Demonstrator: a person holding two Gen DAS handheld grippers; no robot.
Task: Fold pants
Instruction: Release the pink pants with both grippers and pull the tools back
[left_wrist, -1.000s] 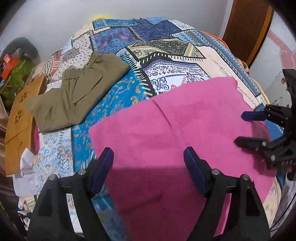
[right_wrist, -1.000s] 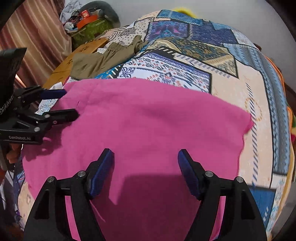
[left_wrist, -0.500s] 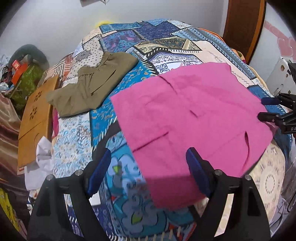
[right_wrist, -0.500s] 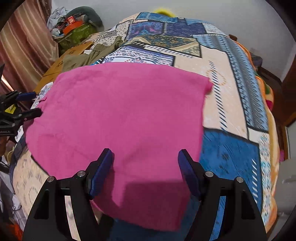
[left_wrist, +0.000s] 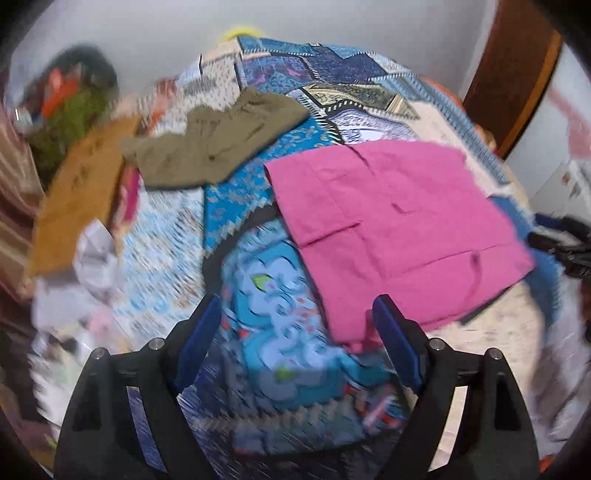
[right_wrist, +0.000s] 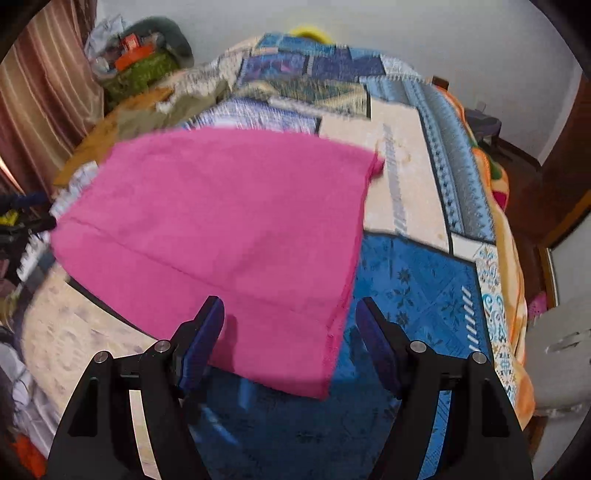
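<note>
both wrist views look down from opposite sides onto the same pink pants (left_wrist: 399, 229) on the bed (right_wrist: 413, 280).

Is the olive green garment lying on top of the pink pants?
No, the olive green garment lies apart from the pink pants, with patterned bedspread between them.

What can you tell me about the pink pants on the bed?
The pink pants lie folded into a flat, roughly square shape on the patchwork bedspread. The cloth looks soft and woven, with seams and a small slit showing on top. One corner hangs near the bed's edge. Neither open gripper touches them; the olive garment lies apart, farther back.
</note>
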